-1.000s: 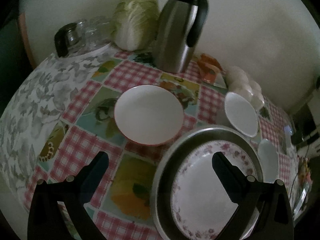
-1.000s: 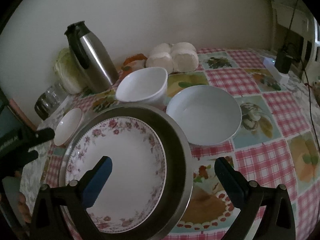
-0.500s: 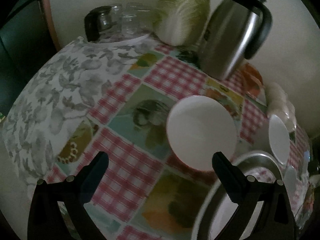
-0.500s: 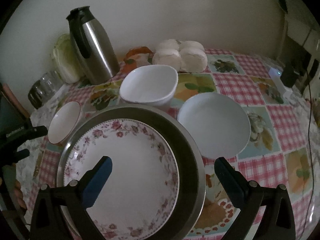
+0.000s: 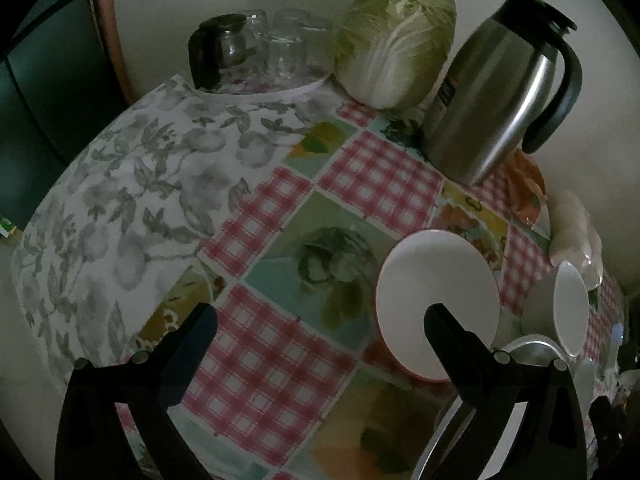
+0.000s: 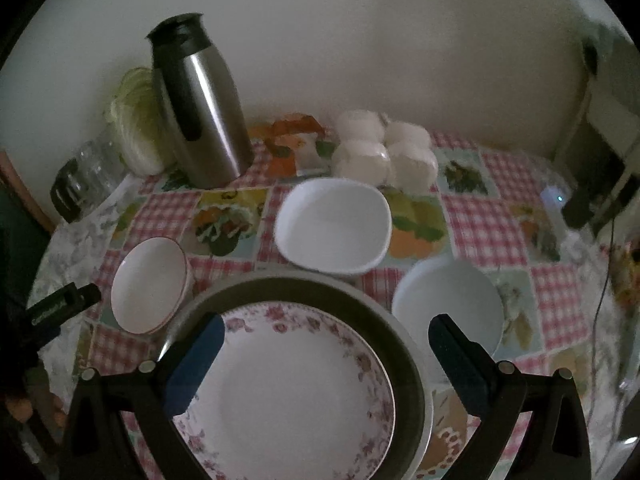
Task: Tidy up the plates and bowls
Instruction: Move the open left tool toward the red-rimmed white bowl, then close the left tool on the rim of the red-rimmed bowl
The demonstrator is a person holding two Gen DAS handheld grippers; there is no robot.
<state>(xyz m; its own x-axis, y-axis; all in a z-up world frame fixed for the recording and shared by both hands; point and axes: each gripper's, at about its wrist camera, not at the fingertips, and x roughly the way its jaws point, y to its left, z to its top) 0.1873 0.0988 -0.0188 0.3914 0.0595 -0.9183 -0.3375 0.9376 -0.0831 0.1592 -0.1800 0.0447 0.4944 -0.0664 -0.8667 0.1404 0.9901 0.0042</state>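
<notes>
A floral-rimmed white plate [image 6: 296, 392] lies inside a round metal pan [image 6: 404, 344] at the table's near edge. My right gripper [image 6: 326, 354] hangs open above it, holding nothing. A small red-rimmed white bowl [image 6: 148, 284] sits left of the pan, a squarish white bowl [image 6: 334, 226] behind it, and a round white bowl [image 6: 448, 304] to its right. In the left wrist view my left gripper [image 5: 320, 344] is open and empty over the tablecloth, its right finger in front of the small bowl [image 5: 436, 292]. The squarish bowl [image 5: 570, 312] and the pan's rim [image 5: 532, 346] show at the right.
A steel thermos jug [image 6: 200, 104], a cabbage [image 5: 394, 40] and upturned glasses on a tray [image 5: 268, 52] stand along the back wall. White buns in wrap [image 6: 382, 150] and an orange packet [image 6: 288, 140] lie behind the bowls. A charger and cable [image 6: 554, 204] sit at the right.
My left gripper has swung left, away from the pan, so the small bowl now sits at its right finger. The right gripper has moved forward and turned left over the plate.
</notes>
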